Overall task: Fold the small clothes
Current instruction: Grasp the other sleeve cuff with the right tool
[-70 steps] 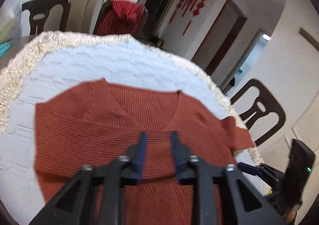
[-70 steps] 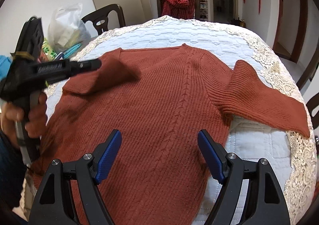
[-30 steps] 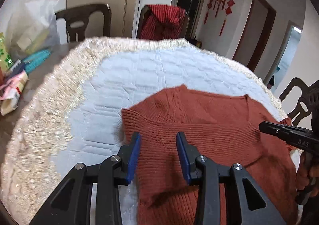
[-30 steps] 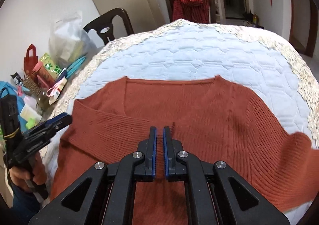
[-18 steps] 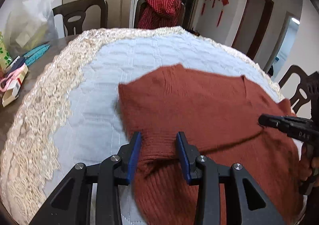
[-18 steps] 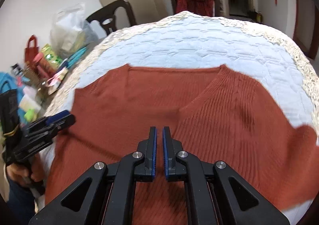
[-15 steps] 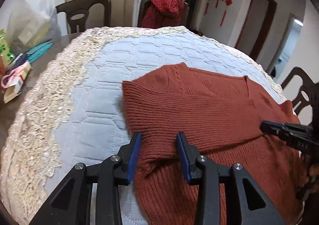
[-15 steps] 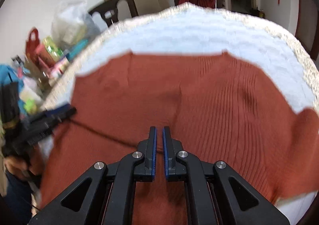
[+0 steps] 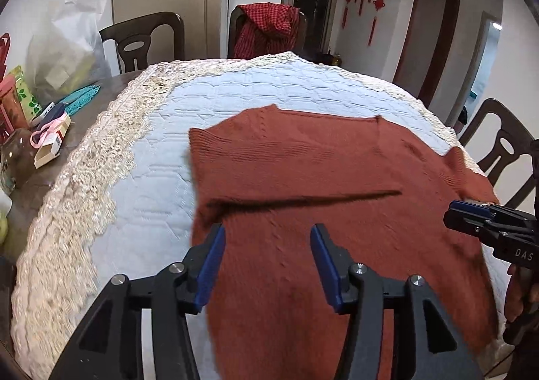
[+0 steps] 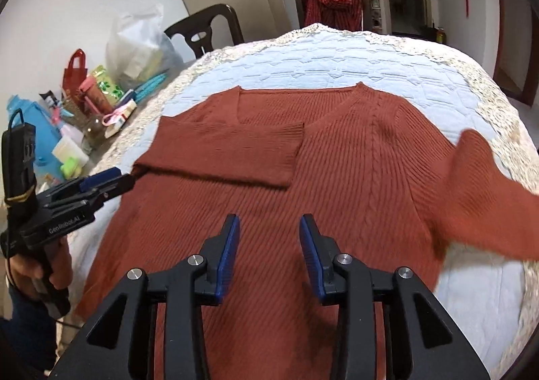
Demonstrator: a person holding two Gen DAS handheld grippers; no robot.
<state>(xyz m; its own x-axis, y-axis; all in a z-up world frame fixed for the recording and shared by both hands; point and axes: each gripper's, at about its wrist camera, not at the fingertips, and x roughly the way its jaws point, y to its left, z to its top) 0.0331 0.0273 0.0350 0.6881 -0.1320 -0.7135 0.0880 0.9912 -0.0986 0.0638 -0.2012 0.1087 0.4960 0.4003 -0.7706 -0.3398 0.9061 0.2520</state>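
Now the rust sweater (image 10: 337, 177) lies flat on the quilted table (image 10: 337, 59), one sleeve folded across; both grippers, left (image 9: 266, 258) and right (image 10: 269, 245), are opening, empty; next, grasp the outstretched sleeve (image 10: 488, 194)

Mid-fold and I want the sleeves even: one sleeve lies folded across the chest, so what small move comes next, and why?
Probably take the right gripper to the other sleeve and grasp its cuff. That sleeve lies spread out over the quilted cover, while the left sleeve already lies across the sweater. Both grippers' jaws are opening, with nothing between them.
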